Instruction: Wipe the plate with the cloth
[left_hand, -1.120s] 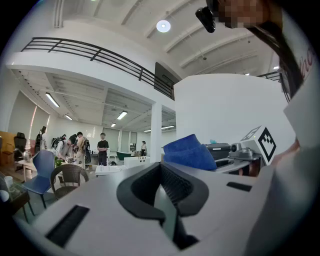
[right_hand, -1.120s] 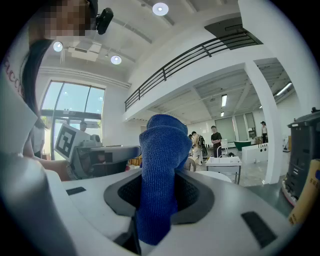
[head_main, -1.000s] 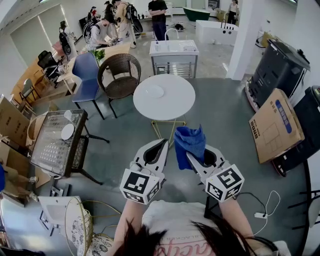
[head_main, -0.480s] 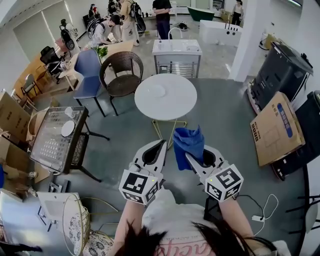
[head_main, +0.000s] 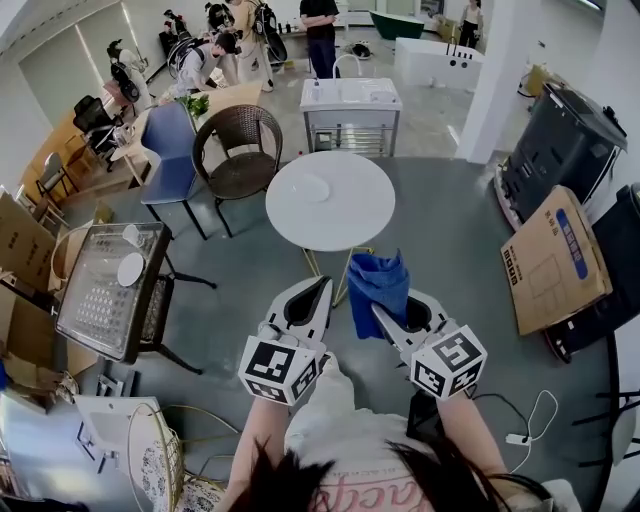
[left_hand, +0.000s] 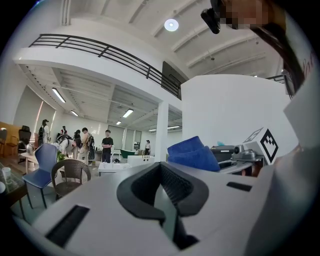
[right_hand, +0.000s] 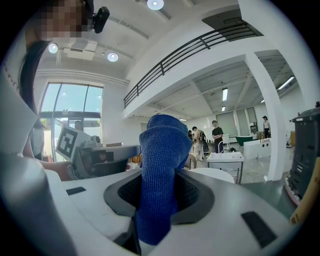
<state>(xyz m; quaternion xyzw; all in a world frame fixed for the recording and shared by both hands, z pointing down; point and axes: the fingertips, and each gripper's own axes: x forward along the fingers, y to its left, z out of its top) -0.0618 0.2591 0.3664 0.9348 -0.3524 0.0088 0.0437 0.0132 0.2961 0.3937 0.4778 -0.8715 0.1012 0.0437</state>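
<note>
head view, left to right. glass-top side table (head_main: 85, 300) at 9 o'clock from the grippers, with two small white discs on it, too small to tell what they are. blue chair (head_main: 172, 150) and brown wicker chair (head_main: 240, 150) at about 11 o'clock, side by side, the wicker one nearer the round table. several people stand well back at 11 to 12 o'clock.

left gripper (head_main: 322, 288) is held out in front of the person, marker cube toward the camera. its jaws are pressed together with nothing between them, and the left gripper view shows the dark pads meeting.

round white table (head_main: 345, 215) is straight ahead at 12 o'clock, well apart from both grippers. the plate (head_main: 310, 185) lies flat on it, white on white, toward 10 o'clock from the tabletop's centre. nothing is touching it. a white cabinet (head_main: 350, 108) stands behind the table, also at 12 o'clock.

right gripper (head_main: 380, 312) is just beside the left one, at its 3 o'clock. its jaws are clamped on the blue cloth (head_main: 378, 282). the cloth is bunched and pokes out past the jaw tips toward 12 o'clock. in the right gripper view it stands up between the pads. the cloth is off the table and not on the plate.

a cardboard box (head_main: 550, 255) leans at 3 o'clock, against dark bins.
</note>
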